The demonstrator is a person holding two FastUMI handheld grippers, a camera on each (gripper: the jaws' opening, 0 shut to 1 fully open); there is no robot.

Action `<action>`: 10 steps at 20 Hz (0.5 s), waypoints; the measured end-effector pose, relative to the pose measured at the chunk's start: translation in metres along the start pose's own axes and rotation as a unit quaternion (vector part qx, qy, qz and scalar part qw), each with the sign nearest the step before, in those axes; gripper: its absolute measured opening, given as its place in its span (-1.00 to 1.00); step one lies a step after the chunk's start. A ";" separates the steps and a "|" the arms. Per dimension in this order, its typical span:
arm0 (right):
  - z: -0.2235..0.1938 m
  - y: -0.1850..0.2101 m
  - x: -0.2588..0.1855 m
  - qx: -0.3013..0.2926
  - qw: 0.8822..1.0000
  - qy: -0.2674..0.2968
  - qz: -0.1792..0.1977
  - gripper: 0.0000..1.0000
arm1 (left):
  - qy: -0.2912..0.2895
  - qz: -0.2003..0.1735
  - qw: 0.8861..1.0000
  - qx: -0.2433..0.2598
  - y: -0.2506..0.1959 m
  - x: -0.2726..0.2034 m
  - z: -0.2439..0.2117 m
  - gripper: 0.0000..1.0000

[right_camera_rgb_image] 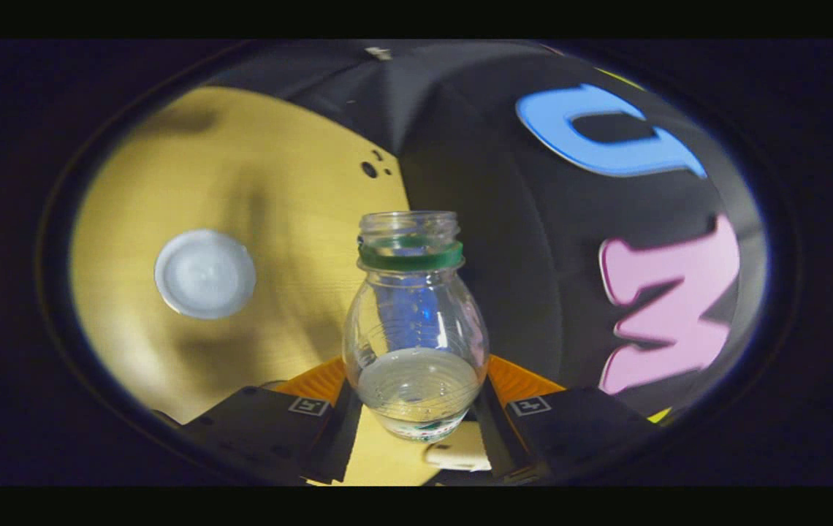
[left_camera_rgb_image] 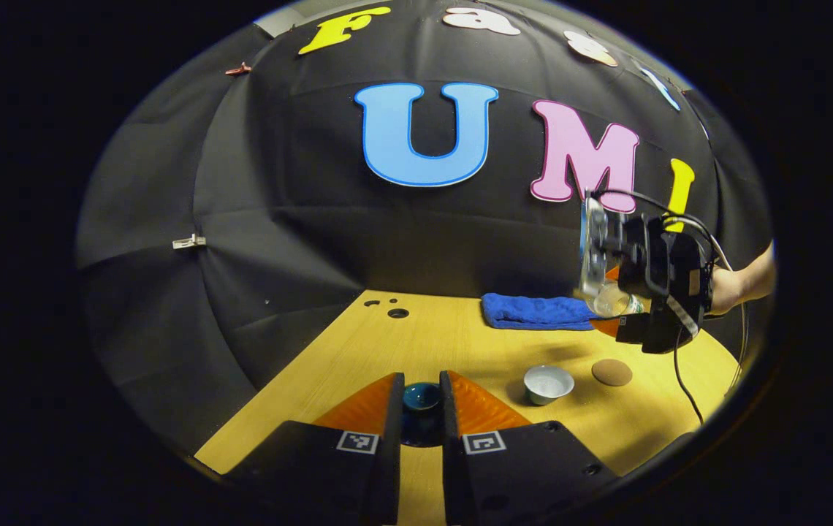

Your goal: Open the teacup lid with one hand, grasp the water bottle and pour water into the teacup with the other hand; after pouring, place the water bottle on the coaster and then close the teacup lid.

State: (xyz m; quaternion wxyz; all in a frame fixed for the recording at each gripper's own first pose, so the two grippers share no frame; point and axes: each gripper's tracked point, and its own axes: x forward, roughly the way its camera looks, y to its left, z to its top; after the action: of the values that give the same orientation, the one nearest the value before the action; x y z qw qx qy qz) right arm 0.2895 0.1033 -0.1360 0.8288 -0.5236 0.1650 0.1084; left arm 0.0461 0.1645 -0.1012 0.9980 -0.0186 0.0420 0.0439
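We count one water bottle (right_camera_rgb_image: 415, 343) clamped between our right gripper (right_camera_rgb_image: 416, 409) fingers, one teacup (left_camera_rgb_image: 548, 383) below. Our left gripper (left_camera_rgb_image: 421, 409) pinches one teacup lid (left_camera_rgb_image: 421, 398), with one coaster (left_camera_rgb_image: 611, 372) off right.

The left gripper view looks low along its fingers (left_camera_rgb_image: 387, 409) over the worktop (left_camera_rgb_image: 453, 343) toward the booth wall, with the teacup (left_camera_rgb_image: 548, 383) ahead to the right. The right gripper view looks from high, rolled sideways, very near the bottle (right_camera_rgb_image: 415, 329). Both views share the worktop and teacup.
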 end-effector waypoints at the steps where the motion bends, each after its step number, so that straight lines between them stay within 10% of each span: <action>1: -0.001 -0.006 -0.009 0.043 0.999 0.006 0.004 0.46 | -0.004 0.004 1.000 -0.001 -0.002 -0.001 0.004 -0.44; 5: -0.017 -0.023 -0.012 0.227 0.973 0.022 0.022 0.48 | -0.006 0.001 1.000 -0.023 -0.018 -0.004 0.012 -0.45; 10: -0.015 -0.040 -0.017 0.432 0.899 -0.055 0.054 0.47 | 0.003 -0.012 1.000 -0.024 -0.038 0.003 0.010 -0.44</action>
State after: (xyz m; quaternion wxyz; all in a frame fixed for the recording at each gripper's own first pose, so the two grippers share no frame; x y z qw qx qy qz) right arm 0.2853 0.0726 -0.1022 0.9741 -0.0979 0.1776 0.0999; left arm 0.0531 0.1277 -0.0899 0.9976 -0.0433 0.0433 0.0332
